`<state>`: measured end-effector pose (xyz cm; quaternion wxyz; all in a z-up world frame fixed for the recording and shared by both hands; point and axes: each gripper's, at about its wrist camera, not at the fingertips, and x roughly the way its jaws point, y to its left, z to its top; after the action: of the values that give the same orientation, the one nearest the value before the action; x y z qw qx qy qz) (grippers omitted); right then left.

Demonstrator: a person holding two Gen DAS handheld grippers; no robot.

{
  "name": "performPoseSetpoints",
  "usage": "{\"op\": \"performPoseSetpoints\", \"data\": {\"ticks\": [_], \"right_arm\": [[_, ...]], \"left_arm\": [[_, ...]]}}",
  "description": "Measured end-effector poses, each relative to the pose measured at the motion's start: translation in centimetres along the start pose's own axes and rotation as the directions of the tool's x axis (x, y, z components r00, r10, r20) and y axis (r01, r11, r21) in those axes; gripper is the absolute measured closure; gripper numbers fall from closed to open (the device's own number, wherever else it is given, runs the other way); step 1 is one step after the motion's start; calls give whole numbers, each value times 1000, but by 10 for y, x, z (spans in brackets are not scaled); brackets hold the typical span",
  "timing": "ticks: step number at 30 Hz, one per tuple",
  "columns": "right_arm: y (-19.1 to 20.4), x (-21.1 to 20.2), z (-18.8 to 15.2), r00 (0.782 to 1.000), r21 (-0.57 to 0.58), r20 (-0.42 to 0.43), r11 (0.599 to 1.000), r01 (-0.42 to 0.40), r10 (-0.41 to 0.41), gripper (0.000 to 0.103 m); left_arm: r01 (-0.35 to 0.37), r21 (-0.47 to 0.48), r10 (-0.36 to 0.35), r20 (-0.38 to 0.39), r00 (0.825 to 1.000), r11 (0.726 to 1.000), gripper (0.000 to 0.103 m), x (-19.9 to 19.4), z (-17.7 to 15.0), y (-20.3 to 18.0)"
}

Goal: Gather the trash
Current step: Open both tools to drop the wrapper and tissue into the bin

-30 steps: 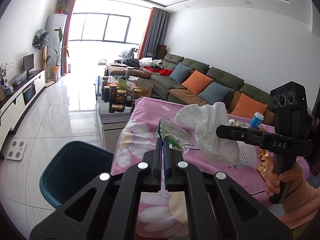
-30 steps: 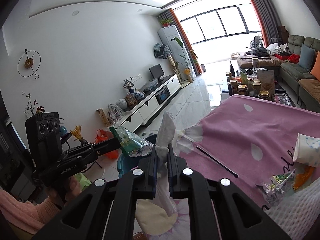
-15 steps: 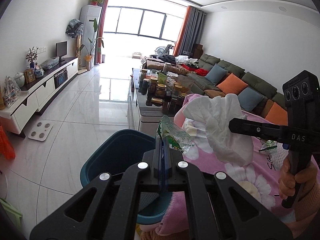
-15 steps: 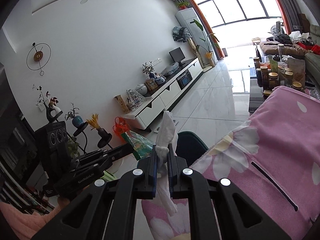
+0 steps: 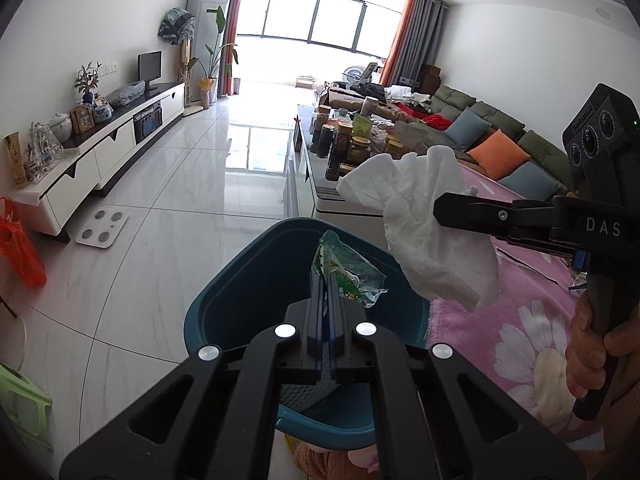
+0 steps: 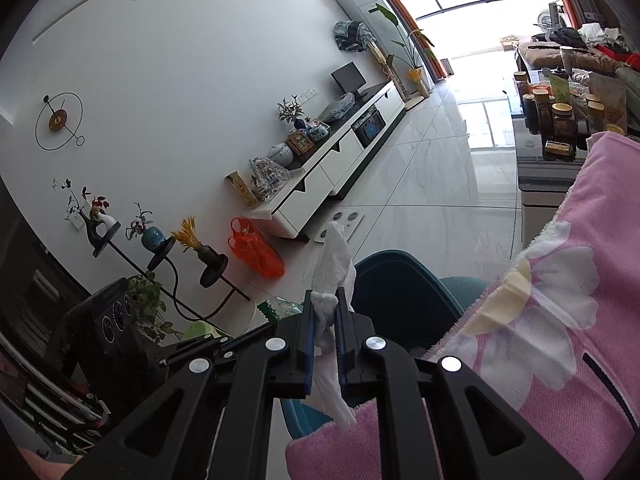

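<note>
My left gripper [image 5: 326, 280] is shut on a crumpled green plastic wrapper [image 5: 348, 274] and holds it over the open teal bin [image 5: 240, 292] on the floor. To its right, my right gripper [image 5: 438, 205] is shut on a crumpled white tissue [image 5: 424, 224] that hangs above the bin's right rim and the table's edge. In the right wrist view the same tissue [image 6: 334, 264] sticks up between the closed fingers of the right gripper [image 6: 325, 296], with the teal bin [image 6: 392, 284] just beyond. The left gripper's wrapper [image 6: 280, 306] peeks in at the lower left.
A pink flowered tablecloth [image 5: 532, 292] covers the table right of the bin. A glass coffee table [image 5: 320, 188] with several jars stands beyond. An orange plastic bag [image 5: 20, 256], a scale [image 5: 102, 228] and a green stool [image 5: 20, 400] sit on the tiled floor left.
Both grippers have swung left from above the pink table and sunk toward the teal bin, each still gripping its piece of trash. The bin now lies right under the left gripper.
</note>
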<state>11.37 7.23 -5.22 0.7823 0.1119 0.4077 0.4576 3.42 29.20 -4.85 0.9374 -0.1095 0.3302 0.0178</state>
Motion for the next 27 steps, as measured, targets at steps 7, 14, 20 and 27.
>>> {"op": "performPoseSetpoints", "data": {"ticks": [7, 14, 20, 27], "right_arm": [[-5, 33, 0, 995, 44, -83, 998, 55, -52, 91], [-11, 40, -2, 991, 66, -108, 994, 92, -85, 80], [-11, 25, -3, 993, 52, -87, 995, 87, -82, 79], [5, -27, -14, 996, -51, -15, 994, 93, -93, 65]], "left_arm": [[-17, -14, 17, -41, 999, 1000, 100, 26, -2, 2], [-34, -37, 31, -74, 997, 999, 93, 53, -3, 7], [-33, -51, 30, -55, 998, 998, 80, 48, -3, 8], [29, 17, -29, 28, 999, 999, 55, 19, 3, -30]]}}
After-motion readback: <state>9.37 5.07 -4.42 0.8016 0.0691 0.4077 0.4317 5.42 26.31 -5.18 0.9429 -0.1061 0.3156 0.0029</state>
